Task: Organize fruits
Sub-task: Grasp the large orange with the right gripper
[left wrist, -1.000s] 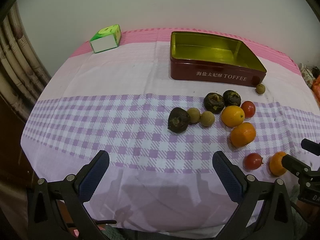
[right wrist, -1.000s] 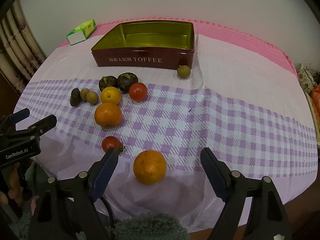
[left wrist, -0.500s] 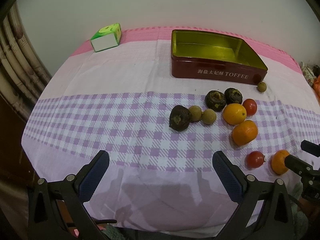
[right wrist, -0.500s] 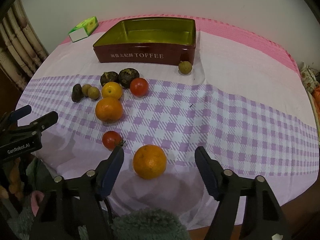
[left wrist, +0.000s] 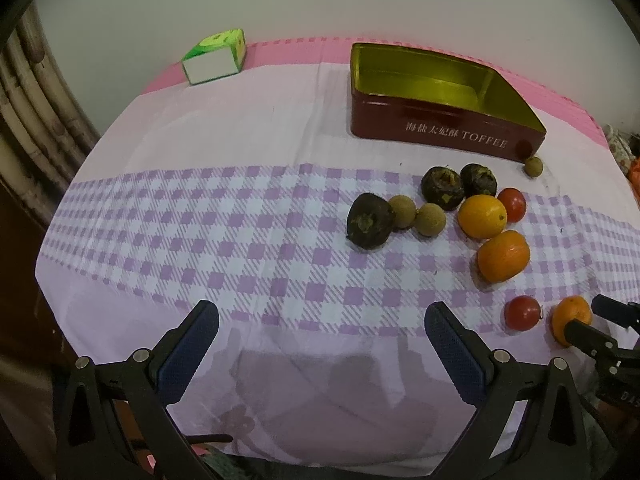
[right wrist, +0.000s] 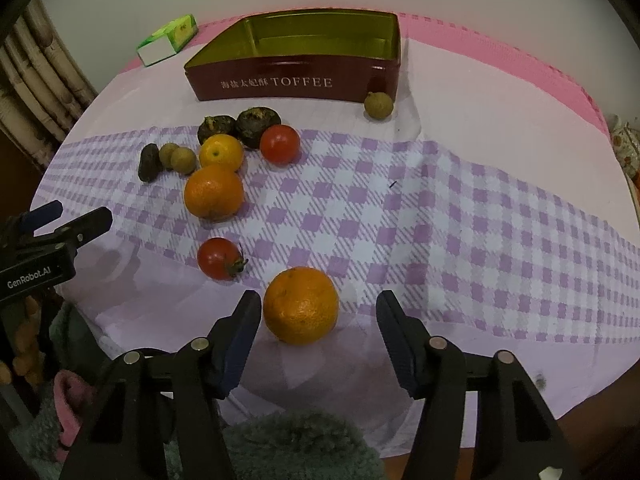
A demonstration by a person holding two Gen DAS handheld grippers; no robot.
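Note:
An orange lies on the checked cloth near the table's front edge, between the fingers of my right gripper. The jaws are closing; the left pad is almost at the peel, while a gap shows at the right pad. A red tomato sits just left of it. Further back lie another orange, a yellow citrus, a second tomato, dark round fruits and small brown longans. The open red toffee tin stands behind, nothing in it. My left gripper hangs open over bare cloth.
One longan rests against the tin's right corner. A green and white carton sits at the far left of the table. A fuzzy grey sleeve shows under the right gripper. The cloth to the right of the fruit is bare.
The right gripper's jaws have narrowed around the near orange and the orange now sits deeper between them. The left gripper and the other fruit have not moved.

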